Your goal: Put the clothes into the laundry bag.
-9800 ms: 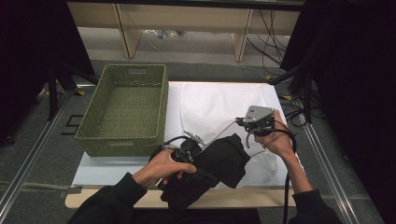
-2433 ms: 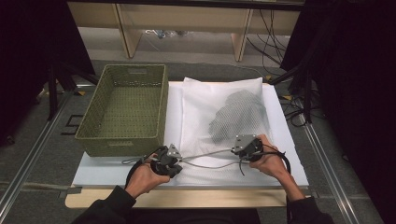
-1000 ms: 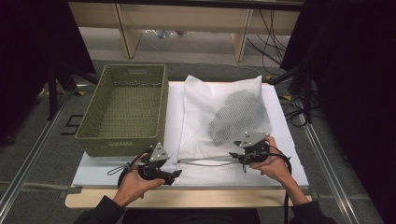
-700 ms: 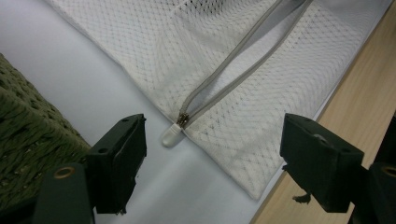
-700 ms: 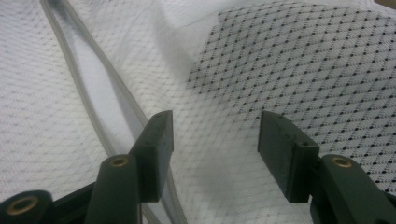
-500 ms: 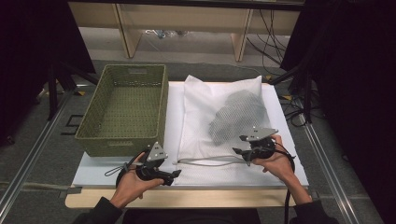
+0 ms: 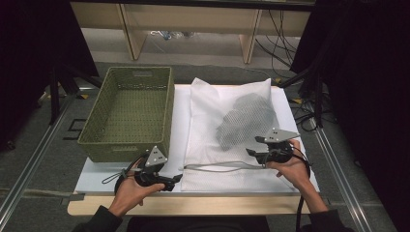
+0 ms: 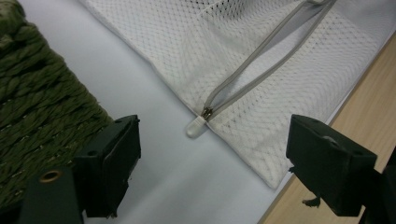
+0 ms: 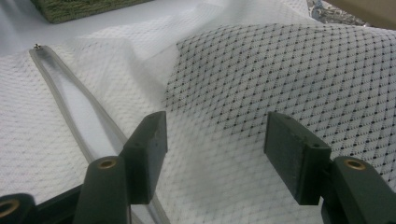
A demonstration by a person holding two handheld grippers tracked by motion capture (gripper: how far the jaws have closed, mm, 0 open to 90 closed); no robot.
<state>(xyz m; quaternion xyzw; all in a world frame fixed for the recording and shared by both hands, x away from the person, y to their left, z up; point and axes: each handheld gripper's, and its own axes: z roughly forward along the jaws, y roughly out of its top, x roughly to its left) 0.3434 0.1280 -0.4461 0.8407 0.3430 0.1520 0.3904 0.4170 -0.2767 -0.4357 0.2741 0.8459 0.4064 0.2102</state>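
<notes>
The basket [image 7: 128, 113] stands left of the mesh bag [image 7: 227, 130], both on the table [image 7: 295, 181]

White mesh bag [image 7: 209, 126] with grey zipper [image 8: 261, 67]; dark garment [image 7: 245, 118] inside; olive-green woven basket [image 7: 126, 114]; white table [image 7: 96, 176].

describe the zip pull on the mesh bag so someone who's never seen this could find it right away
On the white board lies a white mesh bag to the right of the green basket. A grey zip runs along the bag's near edge. At its left end, near the basket's corner, sits the zip pull: a small, clear, rounded tab, the only glossy bit on the cloth.
</notes>
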